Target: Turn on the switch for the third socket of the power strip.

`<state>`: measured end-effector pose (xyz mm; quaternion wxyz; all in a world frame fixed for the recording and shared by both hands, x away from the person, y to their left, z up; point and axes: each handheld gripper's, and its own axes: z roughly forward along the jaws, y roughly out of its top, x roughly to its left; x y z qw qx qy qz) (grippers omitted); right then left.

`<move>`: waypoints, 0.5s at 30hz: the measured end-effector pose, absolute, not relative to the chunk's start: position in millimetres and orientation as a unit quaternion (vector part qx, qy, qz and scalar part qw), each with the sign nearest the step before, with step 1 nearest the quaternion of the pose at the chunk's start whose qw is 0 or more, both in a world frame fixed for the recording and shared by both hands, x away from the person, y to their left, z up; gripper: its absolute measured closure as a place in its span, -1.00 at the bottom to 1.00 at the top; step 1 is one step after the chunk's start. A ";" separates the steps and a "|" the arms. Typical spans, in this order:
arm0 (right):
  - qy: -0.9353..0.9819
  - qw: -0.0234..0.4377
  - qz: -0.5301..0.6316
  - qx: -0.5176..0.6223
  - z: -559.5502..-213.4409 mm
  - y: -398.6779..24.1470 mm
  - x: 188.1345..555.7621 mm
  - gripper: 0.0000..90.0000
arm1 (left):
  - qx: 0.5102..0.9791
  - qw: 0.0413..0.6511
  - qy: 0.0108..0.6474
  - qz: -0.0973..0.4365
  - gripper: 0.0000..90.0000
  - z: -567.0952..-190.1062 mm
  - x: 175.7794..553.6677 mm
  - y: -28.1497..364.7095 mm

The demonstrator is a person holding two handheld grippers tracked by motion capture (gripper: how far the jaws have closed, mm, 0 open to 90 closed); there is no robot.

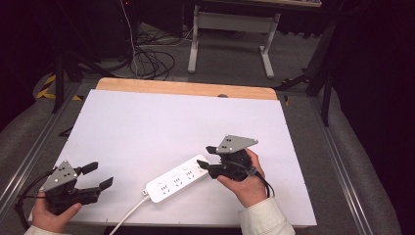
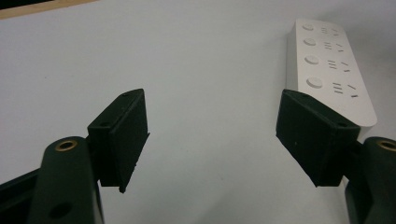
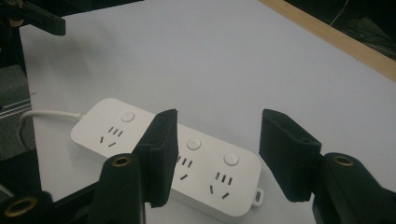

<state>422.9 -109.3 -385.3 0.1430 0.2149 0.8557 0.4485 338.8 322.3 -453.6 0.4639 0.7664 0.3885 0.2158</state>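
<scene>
**Right gripper poised over the strip's far end**

While the strip [image 1: 178, 178] lies flat near the front of the white table [image 1: 147, 127], its cord [image 1: 128, 215] running off the near edge, the right gripper [image 1: 210, 157] hovers just above its far end with jaws spread and nothing between them. The right gripper view shows one jaw over the strip's top face, between its buttons, and the other out past the end. The left gripper [image 1: 100, 175] waits well apart at the front left corner, jaws likewise released and empty; in its own view the strip [image 2: 329, 65] sits ahead and to one side.

Closing from here looks risky: with one jaw over the face instead of the side wall, the pinch could slide off the smooth plastic, or press a button. A one-ended lift could also let the strip swing, dragged by its cord.
</scene>
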 end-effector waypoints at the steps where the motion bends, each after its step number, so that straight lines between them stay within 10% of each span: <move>1: 0.856 0.141 0.449 0.215 -385.0 -107.0 423.4 0.06 | 0.767 0.463 0.389 0.215 -0.42 -453.6 338.8 322.4; 15: 0.871 0.136 0.425 0.206 -389.3 -77.5 436.4 0.18 | 0.769 0.462 0.387 0.214 -0.42 -453.6 338.6 321.9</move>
